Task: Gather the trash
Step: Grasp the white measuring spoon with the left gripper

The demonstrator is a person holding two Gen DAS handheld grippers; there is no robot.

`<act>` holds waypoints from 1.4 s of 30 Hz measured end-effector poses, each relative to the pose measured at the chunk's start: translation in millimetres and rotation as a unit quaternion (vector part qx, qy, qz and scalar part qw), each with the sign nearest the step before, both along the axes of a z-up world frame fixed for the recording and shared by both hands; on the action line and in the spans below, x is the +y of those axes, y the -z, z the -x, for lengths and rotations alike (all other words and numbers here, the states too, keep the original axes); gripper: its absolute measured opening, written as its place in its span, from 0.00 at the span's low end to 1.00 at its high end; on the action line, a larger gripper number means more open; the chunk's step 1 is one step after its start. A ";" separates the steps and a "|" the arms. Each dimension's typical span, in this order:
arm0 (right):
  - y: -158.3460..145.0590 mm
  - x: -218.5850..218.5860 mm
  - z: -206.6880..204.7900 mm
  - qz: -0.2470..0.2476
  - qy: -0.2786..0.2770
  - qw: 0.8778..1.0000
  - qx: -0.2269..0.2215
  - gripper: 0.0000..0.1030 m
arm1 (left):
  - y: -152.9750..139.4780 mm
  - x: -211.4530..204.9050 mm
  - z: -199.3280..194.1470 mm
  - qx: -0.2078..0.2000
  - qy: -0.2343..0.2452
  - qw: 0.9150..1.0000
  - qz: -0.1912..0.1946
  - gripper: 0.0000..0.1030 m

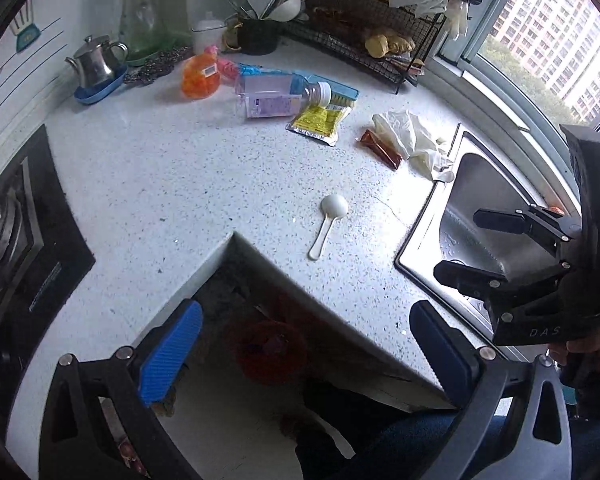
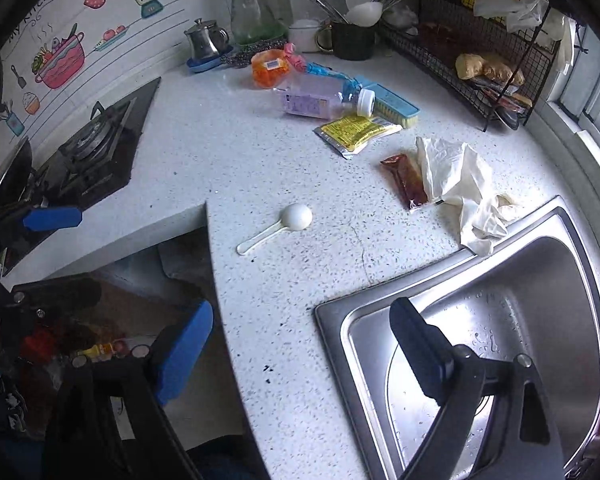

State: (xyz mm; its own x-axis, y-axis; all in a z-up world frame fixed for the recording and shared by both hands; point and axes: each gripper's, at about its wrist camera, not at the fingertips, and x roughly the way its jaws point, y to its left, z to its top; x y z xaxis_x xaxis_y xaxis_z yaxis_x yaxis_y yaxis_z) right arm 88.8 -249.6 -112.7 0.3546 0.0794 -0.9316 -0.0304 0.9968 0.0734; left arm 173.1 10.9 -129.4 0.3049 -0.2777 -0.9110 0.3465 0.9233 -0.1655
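Note:
On the speckled counter (image 1: 180,184) lie a white plastic spoon (image 1: 328,220) (image 2: 284,224), a brown sauce packet (image 1: 382,148) (image 2: 404,182), a yellow packet (image 1: 318,120) (image 2: 356,130), a crumpled white plastic film (image 1: 412,140) (image 2: 460,184) and a clear bottle on its side (image 1: 272,98) (image 2: 316,98). My left gripper (image 1: 306,354) (image 2: 56,256) hangs open and empty above a red bin (image 1: 270,350) on the floor, in front of the counter's notch. My right gripper (image 2: 302,354) (image 1: 480,246) is open and empty over the sink's front left corner.
A steel sink (image 2: 380,292) (image 1: 480,184) sits at the right and a gas stove (image 1: 16,240) (image 2: 96,148) at the left. At the back stand a wire rack (image 1: 364,40), a utensil cup (image 1: 258,32), a steel pot (image 1: 96,62) and an orange bag (image 1: 200,76).

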 end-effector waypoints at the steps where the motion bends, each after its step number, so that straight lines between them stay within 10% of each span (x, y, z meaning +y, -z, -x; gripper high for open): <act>1: 3.3 -6.1 -4.2 -0.005 0.001 1.000 0.006 0.87 | 4.2 -5.3 -5.5 0.004 0.005 1.000 -0.006 1.00; 20: 48.1 -79.1 -45.9 -0.028 0.000 0.998 0.051 0.87 | 92.2 -79.6 -93.0 0.060 0.058 0.995 -0.064 0.90; 37: 53.6 -117.4 -45.7 -0.057 0.038 0.996 0.050 0.87 | 99.4 -123.6 -108.6 0.044 0.079 0.991 -0.099 0.27; 42: 52.0 -118.4 -45.1 -0.054 0.038 0.997 0.046 0.87 | 95.8 -127.0 -106.8 0.044 0.083 0.990 -0.103 0.27</act>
State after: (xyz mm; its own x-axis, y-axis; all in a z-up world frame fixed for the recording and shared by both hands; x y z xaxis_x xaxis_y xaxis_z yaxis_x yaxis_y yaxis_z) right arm 133.9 -368.1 -164.7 0.2767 0.1565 -0.9481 0.0576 0.9822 0.1789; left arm 279.9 -116.1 -225.2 0.1874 -0.1234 -0.9745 0.4897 0.8717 -0.0161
